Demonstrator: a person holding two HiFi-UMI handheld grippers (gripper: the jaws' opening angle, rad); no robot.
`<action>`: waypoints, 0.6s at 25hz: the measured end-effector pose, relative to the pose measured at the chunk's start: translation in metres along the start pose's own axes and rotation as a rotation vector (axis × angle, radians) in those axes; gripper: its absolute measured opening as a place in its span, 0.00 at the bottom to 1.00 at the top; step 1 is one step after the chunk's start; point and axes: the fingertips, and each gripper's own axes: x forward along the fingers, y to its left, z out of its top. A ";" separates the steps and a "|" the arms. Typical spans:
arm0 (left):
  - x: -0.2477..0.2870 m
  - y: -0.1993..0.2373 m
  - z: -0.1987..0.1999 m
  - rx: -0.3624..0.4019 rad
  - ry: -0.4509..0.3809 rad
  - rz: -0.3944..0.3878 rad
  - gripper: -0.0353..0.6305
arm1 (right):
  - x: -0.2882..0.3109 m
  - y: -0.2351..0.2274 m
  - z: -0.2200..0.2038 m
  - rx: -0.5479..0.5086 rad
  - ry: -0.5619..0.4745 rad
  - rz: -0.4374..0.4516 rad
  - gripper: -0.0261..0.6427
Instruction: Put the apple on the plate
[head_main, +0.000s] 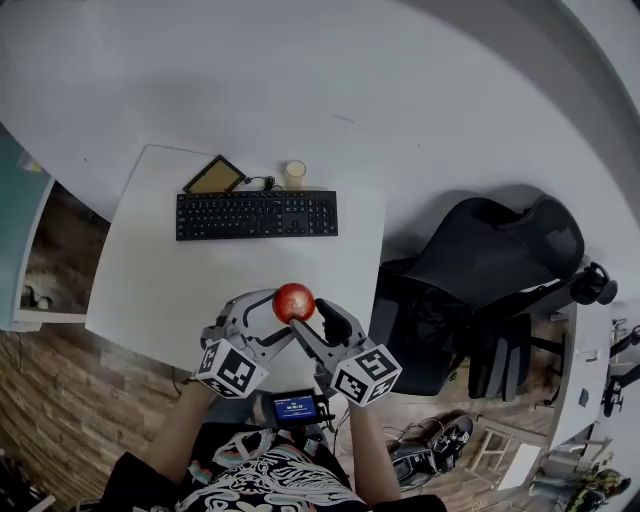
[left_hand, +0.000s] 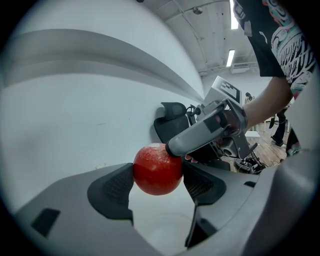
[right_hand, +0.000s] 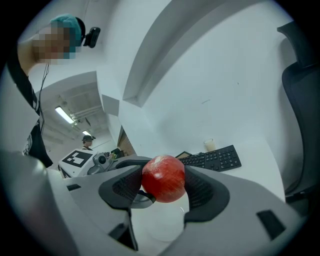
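A red apple (head_main: 294, 302) hangs above the near part of the white desk (head_main: 150, 270), between the tips of both grippers. In the left gripper view the apple (left_hand: 157, 170) touches both pads of the left gripper (left_hand: 157, 182), and a finger of the right gripper lies across the apple's top. In the right gripper view the apple (right_hand: 163, 178) is pinched between both pads of the right gripper (right_hand: 162, 187). Below it lies a faint white plate (right_hand: 172, 227), which also shows under the jaws as the plate (left_hand: 167, 230) in the left gripper view.
A black keyboard (head_main: 256, 214), a small cup (head_main: 294, 174) and a brown-framed pad (head_main: 214, 176) sit at the desk's far side. A black office chair (head_main: 480, 270) stands right of the desk. A small device with a blue screen (head_main: 297, 407) is near the person's waist.
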 end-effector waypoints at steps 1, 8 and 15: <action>-0.003 0.001 -0.001 -0.002 0.000 0.002 0.52 | 0.002 0.003 -0.001 -0.002 0.002 0.001 0.44; -0.020 0.004 -0.013 -0.013 0.008 -0.007 0.52 | 0.013 0.019 -0.009 0.000 0.013 0.000 0.44; -0.030 0.006 -0.025 -0.014 0.035 -0.002 0.52 | 0.022 0.026 -0.020 0.008 0.045 0.018 0.44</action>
